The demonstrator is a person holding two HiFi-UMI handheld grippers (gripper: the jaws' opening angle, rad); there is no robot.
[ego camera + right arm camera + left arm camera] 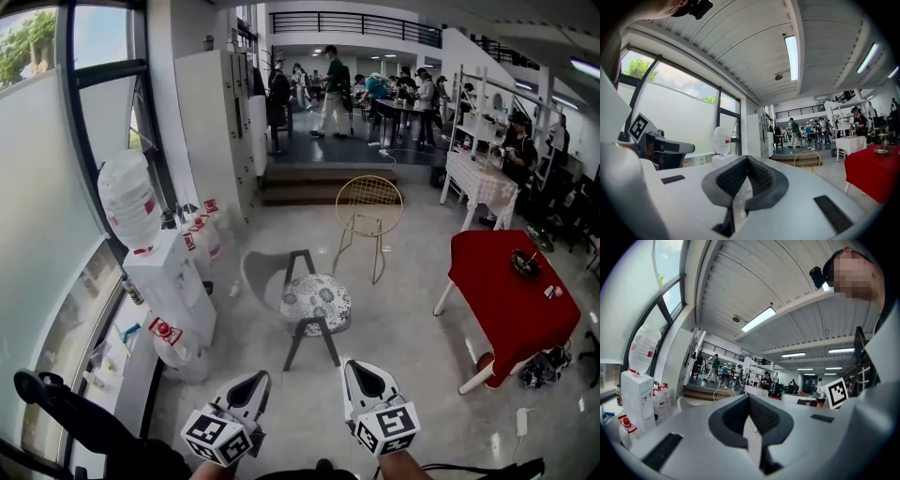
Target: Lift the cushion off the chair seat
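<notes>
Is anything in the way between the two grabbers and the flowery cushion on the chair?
Nothing visible is. Only bare floor lies between the left gripper, the right gripper and the cushion. The chair's dark legs stand below the seat, not over the cushion.

Water dispenser (173,281) w/ upturned bottle (129,202), left, by window (42,187). Spare bottles (199,236) alongside. Gold wire chair (368,208) mid-floor. Red table (511,295) right. White cabinet (220,122) at back; people (333,89) beyond steps (309,185).

Two chairs (262,277) (370,202) nearby, apparently; one cushion (316,302).
</notes>
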